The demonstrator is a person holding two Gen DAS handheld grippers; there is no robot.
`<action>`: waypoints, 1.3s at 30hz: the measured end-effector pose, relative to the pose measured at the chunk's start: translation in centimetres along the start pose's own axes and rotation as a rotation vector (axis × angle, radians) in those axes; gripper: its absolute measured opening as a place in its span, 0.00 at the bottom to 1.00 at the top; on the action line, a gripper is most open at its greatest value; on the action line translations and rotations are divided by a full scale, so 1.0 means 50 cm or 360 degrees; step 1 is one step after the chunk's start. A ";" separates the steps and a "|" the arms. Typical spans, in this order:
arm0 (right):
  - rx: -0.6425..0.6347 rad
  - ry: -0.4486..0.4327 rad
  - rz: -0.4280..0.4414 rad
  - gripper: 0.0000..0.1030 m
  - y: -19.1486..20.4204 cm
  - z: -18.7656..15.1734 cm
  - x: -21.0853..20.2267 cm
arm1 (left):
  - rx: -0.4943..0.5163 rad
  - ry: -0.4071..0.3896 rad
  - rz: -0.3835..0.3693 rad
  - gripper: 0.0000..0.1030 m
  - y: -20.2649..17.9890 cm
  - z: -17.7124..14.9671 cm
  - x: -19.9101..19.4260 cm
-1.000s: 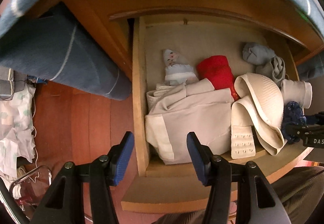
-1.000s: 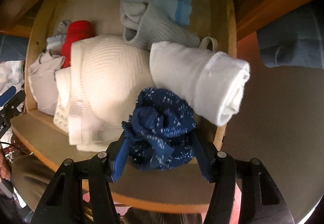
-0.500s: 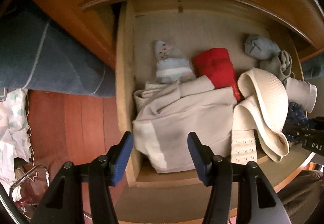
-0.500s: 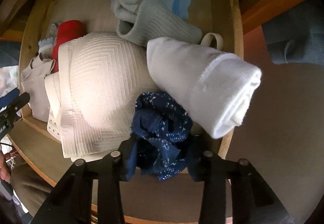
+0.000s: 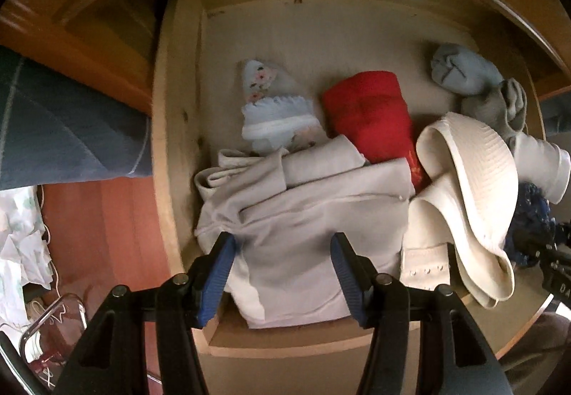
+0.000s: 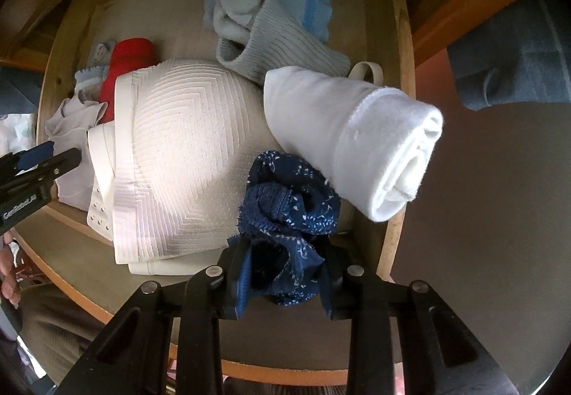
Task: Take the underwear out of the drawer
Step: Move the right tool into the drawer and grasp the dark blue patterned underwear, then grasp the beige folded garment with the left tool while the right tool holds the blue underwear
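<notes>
Underwear of dark blue speckled cloth sits bunched at the front right of the open drawer, pinched between the jaws of the right gripper, which have just been closing on it. Just left of it lies a cream ribbed bra, and just behind it a rolled white towel leans over the drawer's right wall. The left gripper hangs with its jaws spread over a folded beige garment at the drawer's front left, nothing held between them. Farther back lie a red folded cloth, a small pale blue frilled piece and grey and light blue socks.
</notes>
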State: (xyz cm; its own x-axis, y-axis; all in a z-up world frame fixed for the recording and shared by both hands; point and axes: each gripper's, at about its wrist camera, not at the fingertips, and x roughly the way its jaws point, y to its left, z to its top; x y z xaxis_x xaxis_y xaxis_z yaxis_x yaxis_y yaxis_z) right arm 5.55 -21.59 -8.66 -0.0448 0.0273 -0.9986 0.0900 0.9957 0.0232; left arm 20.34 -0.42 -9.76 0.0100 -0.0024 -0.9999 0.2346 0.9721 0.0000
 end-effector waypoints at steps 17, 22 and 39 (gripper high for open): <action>0.0000 0.0011 0.0001 0.29 -0.001 0.005 0.013 | -0.0161 0.0150 -0.0165 0.59 0.034 0.074 0.066; 0.0009 0.0012 0.0014 0.29 -0.002 0.004 0.014 | -0.0109 0.0127 -0.0128 0.46 0.021 0.082 0.070; -0.0008 -0.0053 0.0004 0.28 0.014 -0.004 -0.004 | -0.0046 -0.0028 -0.0142 0.14 0.038 -0.001 -0.018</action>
State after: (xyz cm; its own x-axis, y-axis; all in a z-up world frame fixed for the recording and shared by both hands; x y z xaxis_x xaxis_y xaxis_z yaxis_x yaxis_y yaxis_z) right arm 5.41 -20.89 -8.42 -0.0115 0.0269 -0.9996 0.0849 0.9960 0.0259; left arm 20.73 1.42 -8.86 0.0075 -0.0932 -0.9956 0.2073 0.9742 -0.0896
